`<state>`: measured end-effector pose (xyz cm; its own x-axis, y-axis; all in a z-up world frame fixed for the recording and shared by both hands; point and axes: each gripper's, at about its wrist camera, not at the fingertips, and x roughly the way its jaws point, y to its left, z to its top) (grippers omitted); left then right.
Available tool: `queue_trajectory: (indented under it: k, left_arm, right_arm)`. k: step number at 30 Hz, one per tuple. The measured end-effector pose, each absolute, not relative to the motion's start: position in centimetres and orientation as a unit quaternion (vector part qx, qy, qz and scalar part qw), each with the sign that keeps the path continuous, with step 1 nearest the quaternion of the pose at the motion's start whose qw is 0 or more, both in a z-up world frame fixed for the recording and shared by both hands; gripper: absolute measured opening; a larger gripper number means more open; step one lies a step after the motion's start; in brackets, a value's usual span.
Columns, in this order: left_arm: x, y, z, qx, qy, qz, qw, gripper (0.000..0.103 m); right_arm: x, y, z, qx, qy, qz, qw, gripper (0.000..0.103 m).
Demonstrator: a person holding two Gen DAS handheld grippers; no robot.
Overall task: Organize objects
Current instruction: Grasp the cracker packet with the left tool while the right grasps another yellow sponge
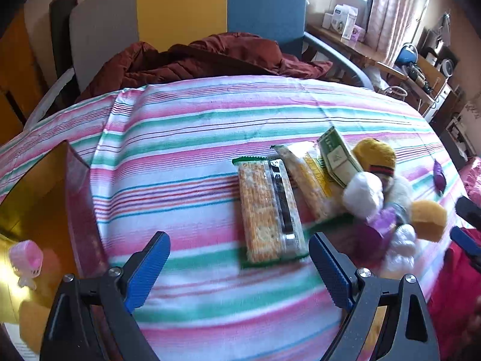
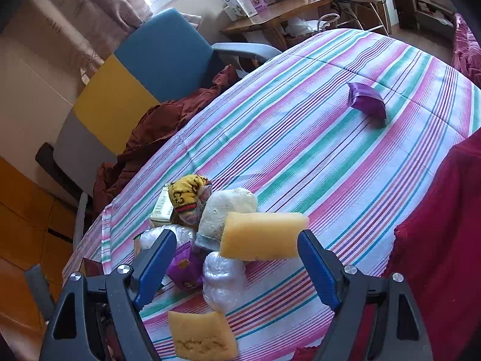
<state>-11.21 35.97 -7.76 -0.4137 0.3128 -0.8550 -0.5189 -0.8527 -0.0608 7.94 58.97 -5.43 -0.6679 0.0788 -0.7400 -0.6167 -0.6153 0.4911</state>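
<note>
On the striped cloth [image 1: 195, 150] lies a pile of objects: a cracker pack [image 1: 269, 210], a second snack pack [image 1: 309, 180], a green-white box [image 1: 336, 156], a yellow patterned pouch [image 2: 188, 194], a white sock roll [image 2: 222, 213], yellow sponges [image 2: 261, 236] [image 2: 201, 337], plastic-wrapped bundles [image 2: 224, 279] and a purple packet [image 2: 185, 266]. Another purple packet [image 2: 368, 103] lies apart, far right. My left gripper [image 1: 239, 258] is open and empty, just before the cracker pack. My right gripper [image 2: 237, 255] is open, hovering over the pile by the sponge.
A gold-lined red box [image 1: 45, 204] stands at the left with a pink toy [image 1: 25, 260] near it. A brown jacket [image 1: 204, 57] lies on a chair [image 1: 264, 9] behind the table. A red cloth [image 2: 445, 225] covers the right edge. A cluttered desk [image 2: 270, 15] stands by the window.
</note>
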Motion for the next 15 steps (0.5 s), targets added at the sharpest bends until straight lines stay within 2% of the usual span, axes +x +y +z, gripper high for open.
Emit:
queue_trajectory:
  k: [15]
  left_arm:
    - [-14.7,39.7,-10.9,-0.495,0.146,0.824,0.235,0.091]
  right_arm:
    - [7.8,59.4,-5.8,-0.357,0.383,0.824,0.216,0.084]
